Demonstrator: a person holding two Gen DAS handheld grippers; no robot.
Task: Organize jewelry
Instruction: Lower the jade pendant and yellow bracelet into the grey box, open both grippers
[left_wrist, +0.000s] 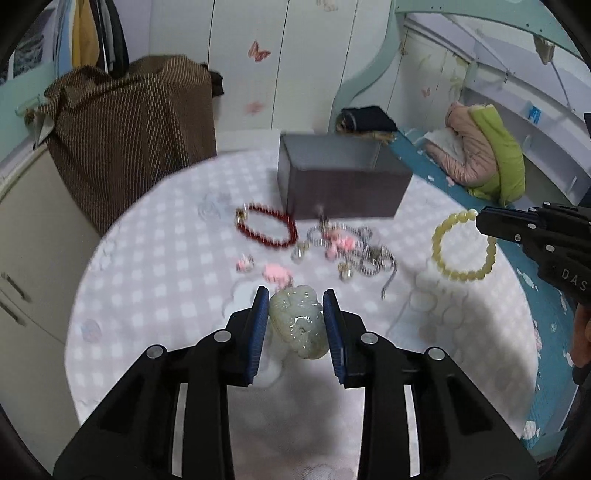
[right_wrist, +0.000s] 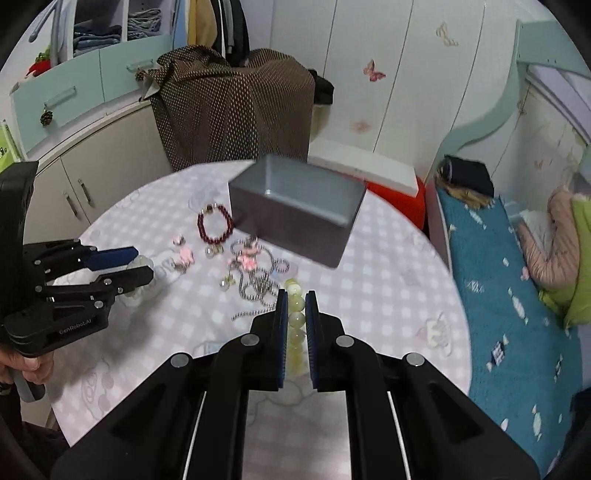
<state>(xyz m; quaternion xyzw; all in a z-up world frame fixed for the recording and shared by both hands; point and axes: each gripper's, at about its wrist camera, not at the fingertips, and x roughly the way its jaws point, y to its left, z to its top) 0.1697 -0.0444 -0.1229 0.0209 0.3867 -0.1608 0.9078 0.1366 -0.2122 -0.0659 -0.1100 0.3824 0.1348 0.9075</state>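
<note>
While the red bead bracelet (left_wrist: 266, 229) and the tangle of chains (left_wrist: 364, 254) lie loose on the round table (left_wrist: 155, 258), both grippers are loaded. The left gripper (left_wrist: 297, 314) clamps the pale jade pendant (left_wrist: 298, 322) between its blue pads, above the cloth. The right gripper (right_wrist: 295, 317) is closed on the yellow bead bracelet (right_wrist: 296, 314), which hangs off the table. The open grey box (right_wrist: 295, 206) lies ahead of both, beyond the loose pieces, about equally near each.
</note>
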